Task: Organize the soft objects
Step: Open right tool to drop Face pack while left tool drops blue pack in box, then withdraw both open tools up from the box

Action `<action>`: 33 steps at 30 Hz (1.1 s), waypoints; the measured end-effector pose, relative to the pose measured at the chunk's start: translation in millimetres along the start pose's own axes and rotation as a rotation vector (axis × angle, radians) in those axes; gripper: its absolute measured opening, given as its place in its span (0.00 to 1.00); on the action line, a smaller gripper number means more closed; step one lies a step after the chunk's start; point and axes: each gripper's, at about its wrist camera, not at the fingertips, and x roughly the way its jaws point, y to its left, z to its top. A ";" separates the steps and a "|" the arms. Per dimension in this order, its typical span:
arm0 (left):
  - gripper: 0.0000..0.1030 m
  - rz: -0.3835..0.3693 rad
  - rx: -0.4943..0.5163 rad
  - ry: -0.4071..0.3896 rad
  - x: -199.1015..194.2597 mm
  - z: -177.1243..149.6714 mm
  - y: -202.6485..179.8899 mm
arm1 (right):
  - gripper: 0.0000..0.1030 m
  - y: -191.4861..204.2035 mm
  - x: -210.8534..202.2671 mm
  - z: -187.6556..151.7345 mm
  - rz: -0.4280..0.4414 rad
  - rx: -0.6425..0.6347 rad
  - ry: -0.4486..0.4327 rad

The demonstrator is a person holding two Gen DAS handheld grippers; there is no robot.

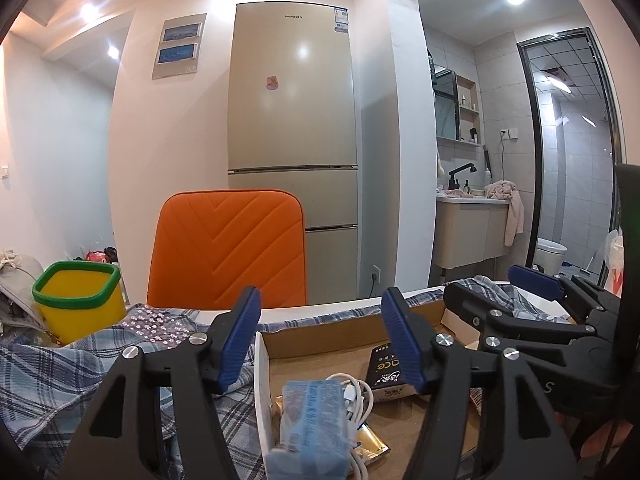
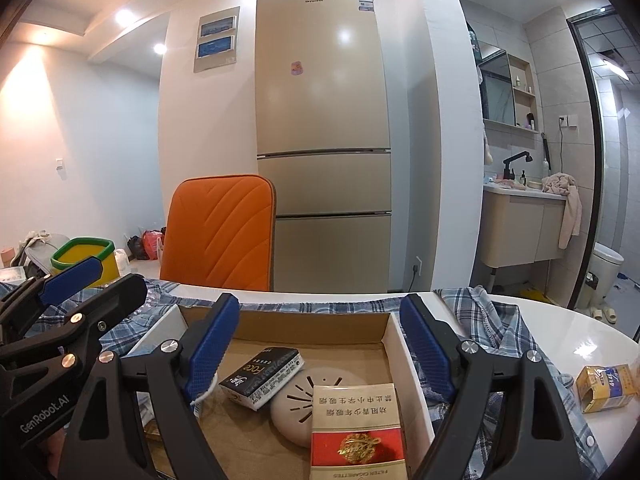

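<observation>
Plaid cloth (image 1: 60,376) lies spread on the white table (image 2: 560,320) under an open cardboard box (image 2: 312,320) of small packets. Left gripper (image 1: 320,340) hovers over the box's left wall, jaws apart and empty. Right gripper (image 2: 320,344) hangs above the box with jaws wide, holding nothing.

White walls, ceiling spotlights (image 1: 89,11); gold fridge (image 1: 292,128) behind orange chair (image 1: 228,248); tiled bathroom (image 1: 520,152) right.
</observation>
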 end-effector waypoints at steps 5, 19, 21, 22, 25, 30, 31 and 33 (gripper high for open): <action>0.60 0.012 -0.005 0.001 -0.5 -0.4 0.7 | 0.82 -0.7 -0.5 -0.2 0.001 0.002 -0.001; 0.60 0.013 -0.003 -0.016 -32.4 25.2 -5.6 | 0.82 -23.5 -43.9 35.1 0.037 0.117 -0.051; 0.60 0.019 -0.002 -0.020 -43.1 32.4 -7.4 | 0.82 -27.2 -57.6 44.8 0.040 0.117 -0.069; 0.60 0.011 -0.009 -0.025 -50.0 36.4 -7.8 | 0.82 -28.2 -69.4 49.8 0.038 0.105 -0.091; 0.61 -0.006 -0.035 -0.034 -69.8 47.4 -8.6 | 0.84 -30.0 -95.2 58.6 0.038 0.069 -0.118; 0.98 0.027 0.020 -0.132 -109.7 57.5 -21.1 | 0.85 -31.1 -133.2 65.4 0.038 0.040 -0.142; 1.00 0.031 0.028 -0.154 -117.5 57.9 -23.2 | 0.90 -31.4 -142.4 65.6 0.026 0.031 -0.152; 1.00 0.027 0.038 -0.169 -130.8 58.7 -26.8 | 1.00 -33.2 -154.2 66.2 0.014 0.035 -0.167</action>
